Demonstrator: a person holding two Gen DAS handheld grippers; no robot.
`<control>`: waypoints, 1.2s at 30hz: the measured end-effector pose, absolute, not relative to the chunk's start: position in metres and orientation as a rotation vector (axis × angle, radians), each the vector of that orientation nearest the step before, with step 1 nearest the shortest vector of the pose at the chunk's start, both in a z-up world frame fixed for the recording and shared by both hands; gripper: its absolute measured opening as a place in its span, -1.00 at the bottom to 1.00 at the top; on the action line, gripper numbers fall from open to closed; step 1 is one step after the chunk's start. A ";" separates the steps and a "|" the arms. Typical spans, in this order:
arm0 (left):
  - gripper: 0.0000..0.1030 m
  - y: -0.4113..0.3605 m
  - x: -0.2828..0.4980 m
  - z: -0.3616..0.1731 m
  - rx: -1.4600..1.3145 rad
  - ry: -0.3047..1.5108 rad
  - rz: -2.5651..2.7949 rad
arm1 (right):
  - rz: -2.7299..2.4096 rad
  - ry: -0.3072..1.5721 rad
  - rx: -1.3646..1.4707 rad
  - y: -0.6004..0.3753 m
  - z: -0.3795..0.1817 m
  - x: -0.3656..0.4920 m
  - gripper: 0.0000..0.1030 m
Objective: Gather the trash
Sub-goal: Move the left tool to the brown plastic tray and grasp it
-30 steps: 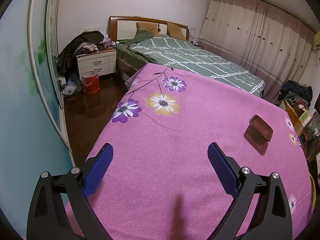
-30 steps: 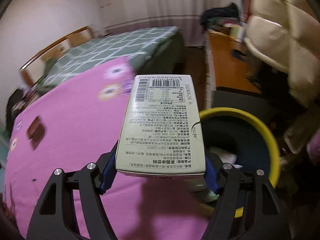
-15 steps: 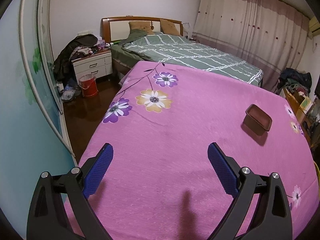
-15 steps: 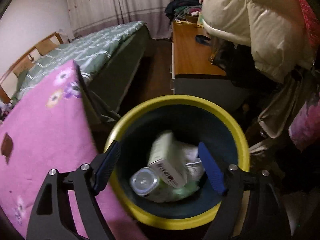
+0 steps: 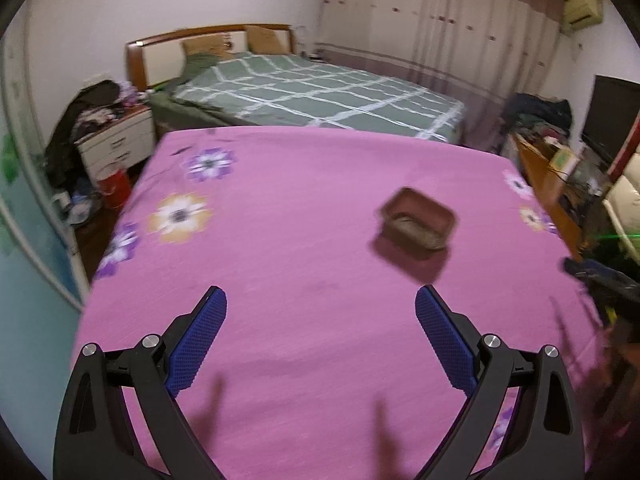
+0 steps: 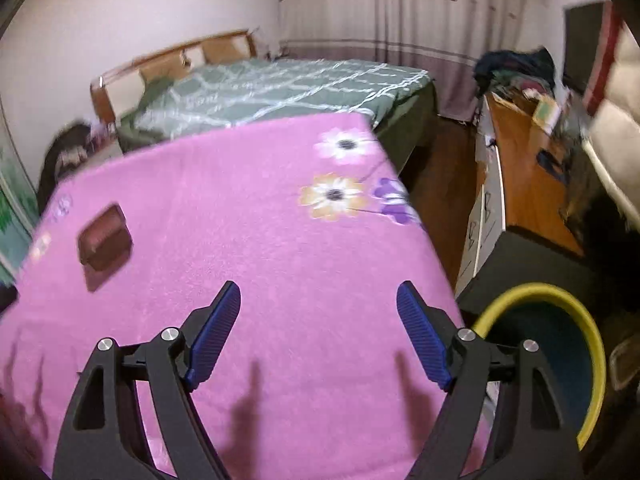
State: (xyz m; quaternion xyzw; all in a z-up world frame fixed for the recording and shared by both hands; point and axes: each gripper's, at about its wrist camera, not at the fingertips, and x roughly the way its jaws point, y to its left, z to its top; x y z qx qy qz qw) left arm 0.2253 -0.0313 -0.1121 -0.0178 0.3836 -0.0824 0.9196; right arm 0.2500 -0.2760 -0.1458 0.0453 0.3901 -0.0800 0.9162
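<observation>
Both the left gripper (image 5: 320, 320) and right gripper (image 6: 319, 312) hover with jaws spread wide and empty, lining up on the brown tray (image 5: 416, 222) ahead, while the yellow-rimmed bin (image 6: 560, 344) waits right of the right jaws.

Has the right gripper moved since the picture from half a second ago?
Yes. The open right gripper was directly over the yellow-rimmed round bin then; now it hangs over the pink flowered blanket, with the bin at its right.

Brown box (image 5: 416, 222) blurred; bin (image 6: 592, 344) inside cut off.
</observation>
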 end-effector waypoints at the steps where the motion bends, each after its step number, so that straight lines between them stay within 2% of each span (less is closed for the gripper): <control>1: 0.82 -0.041 0.231 -0.112 -0.032 0.798 -0.191 | -0.167 0.820 0.081 -0.274 -0.149 0.256 0.48; 16: 0.90 -0.121 0.311 -0.125 0.046 0.882 -0.297 | -0.169 0.911 0.150 -0.279 -0.163 0.278 0.49; 31: 0.89 -0.149 0.352 -0.148 0.128 0.921 -0.283 | -0.169 0.913 0.144 -0.280 -0.165 0.280 0.52; 32: 0.89 -0.151 0.353 -0.149 0.133 0.923 -0.283 | -0.169 0.913 0.145 -0.280 -0.165 0.281 0.52; 36: 0.55 -0.157 0.355 -0.152 0.150 0.934 -0.285 | -0.168 0.912 0.147 -0.280 -0.165 0.279 0.52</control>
